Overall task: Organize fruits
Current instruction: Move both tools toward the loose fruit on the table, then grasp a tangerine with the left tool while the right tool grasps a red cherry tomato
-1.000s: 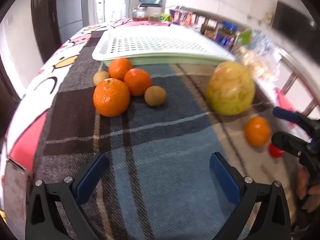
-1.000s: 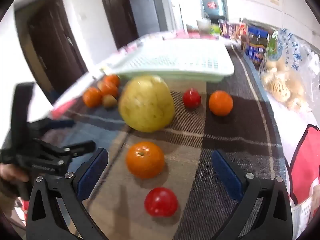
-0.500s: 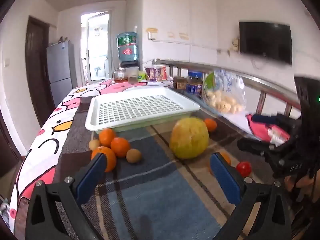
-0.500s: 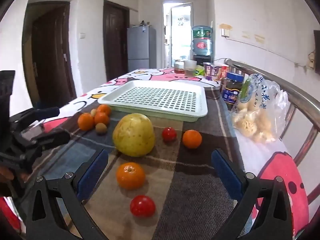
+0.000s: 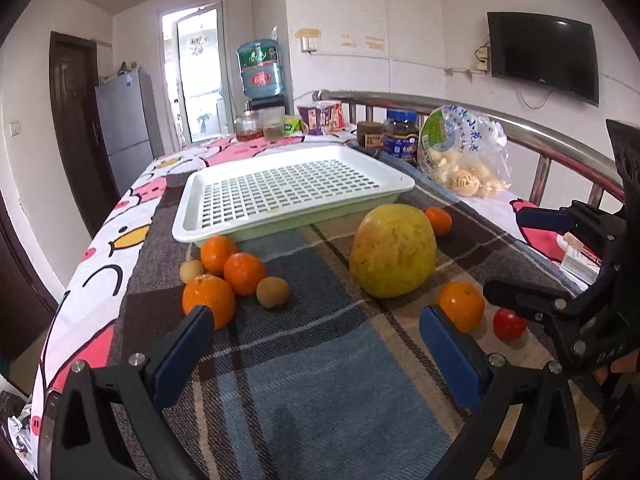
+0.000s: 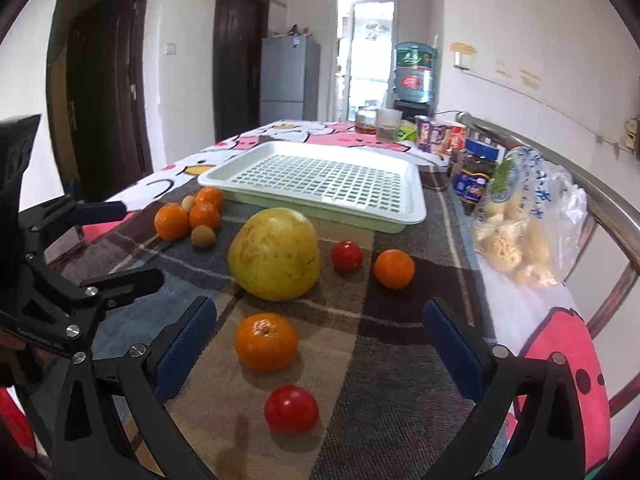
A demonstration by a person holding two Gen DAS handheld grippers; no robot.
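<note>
On the worktop (image 6: 400, 360), the tray (image 6: 332, 178) lies at the back, with the pomelo (image 6: 276, 254) before it. Left of the pomelo sits a cluster of oranges (image 6: 188, 216); right of it, a tomato (image 6: 346, 255) beside an orange (image 6: 394, 269). Nearer the camera lie another orange (image 6: 266, 342) and, nearest, a second tomato (image 6: 291, 408).

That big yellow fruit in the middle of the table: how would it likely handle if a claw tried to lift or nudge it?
The big yellow fruit dwarfs the oranges, so it is probably heavy. It looks about as wide as the open right claw, so a grasp may be marginal. Its rounded, pear-like body would likely rock or roll if nudged, though the woven cloth should slow it.
</note>
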